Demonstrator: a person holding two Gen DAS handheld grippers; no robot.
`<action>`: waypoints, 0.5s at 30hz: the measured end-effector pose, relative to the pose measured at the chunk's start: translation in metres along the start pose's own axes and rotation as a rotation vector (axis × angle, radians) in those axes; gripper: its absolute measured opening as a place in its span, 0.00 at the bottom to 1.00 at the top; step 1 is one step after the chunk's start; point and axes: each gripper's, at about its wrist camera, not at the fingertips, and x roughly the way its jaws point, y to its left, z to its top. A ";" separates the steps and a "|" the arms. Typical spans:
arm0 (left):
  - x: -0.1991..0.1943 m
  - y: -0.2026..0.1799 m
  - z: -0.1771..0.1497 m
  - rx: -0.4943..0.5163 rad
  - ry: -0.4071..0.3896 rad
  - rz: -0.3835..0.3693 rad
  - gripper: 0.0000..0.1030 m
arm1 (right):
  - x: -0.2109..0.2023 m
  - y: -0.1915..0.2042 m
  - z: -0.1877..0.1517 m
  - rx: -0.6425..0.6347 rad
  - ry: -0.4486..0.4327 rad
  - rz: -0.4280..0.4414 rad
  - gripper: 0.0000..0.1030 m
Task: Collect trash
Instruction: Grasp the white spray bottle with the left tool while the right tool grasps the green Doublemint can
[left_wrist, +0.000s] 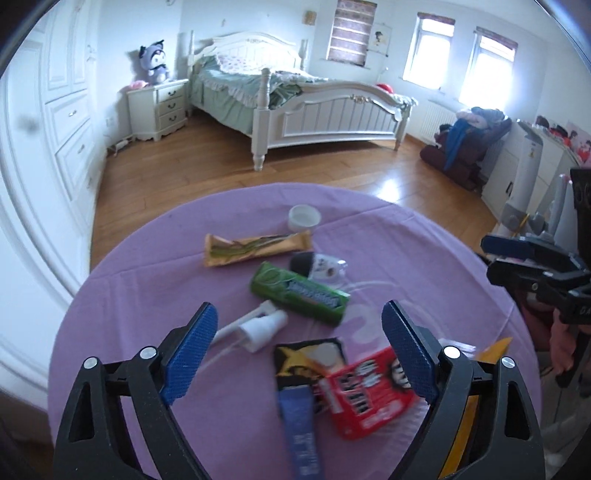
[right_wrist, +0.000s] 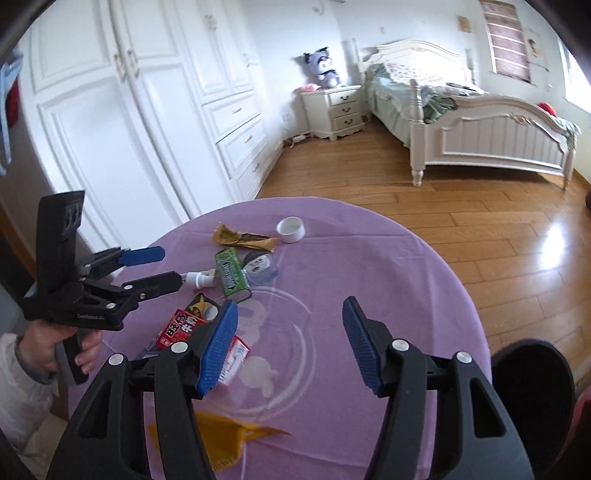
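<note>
Trash lies on a round table with a purple cloth (left_wrist: 147, 280): a white cap (left_wrist: 303, 216), a gold wrapper (left_wrist: 257, 246), a green gum pack (left_wrist: 300, 293), a crushed clear bottle (left_wrist: 319, 266), a white spray nozzle (left_wrist: 255, 326), a black-and-yellow packet (left_wrist: 308, 358), a red packet (left_wrist: 369, 398) and a blue tube (left_wrist: 301, 428). My left gripper (left_wrist: 297, 350) is open above the black-and-yellow packet and red packet; it also shows in the right wrist view (right_wrist: 162, 267). My right gripper (right_wrist: 288, 341) is open and empty over bare cloth, beside the red packet (right_wrist: 181, 330).
A yellow wrapper (right_wrist: 221, 435) lies at the table's near edge. A black round chair back (right_wrist: 532, 391) stands at the right. Beyond the table are wooden floor (right_wrist: 443, 206), a white bed (left_wrist: 314, 107), a nightstand (left_wrist: 157, 107) and white wardrobes (right_wrist: 129, 110).
</note>
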 end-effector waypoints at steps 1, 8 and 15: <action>0.005 0.006 -0.001 0.021 0.031 0.001 0.79 | 0.010 0.010 0.004 -0.034 0.028 0.011 0.54; 0.031 0.012 -0.013 0.205 0.114 -0.039 0.60 | 0.076 0.060 0.027 -0.233 0.213 0.032 0.47; 0.045 0.031 -0.014 0.188 0.098 -0.041 0.29 | 0.112 0.075 0.032 -0.291 0.332 0.010 0.43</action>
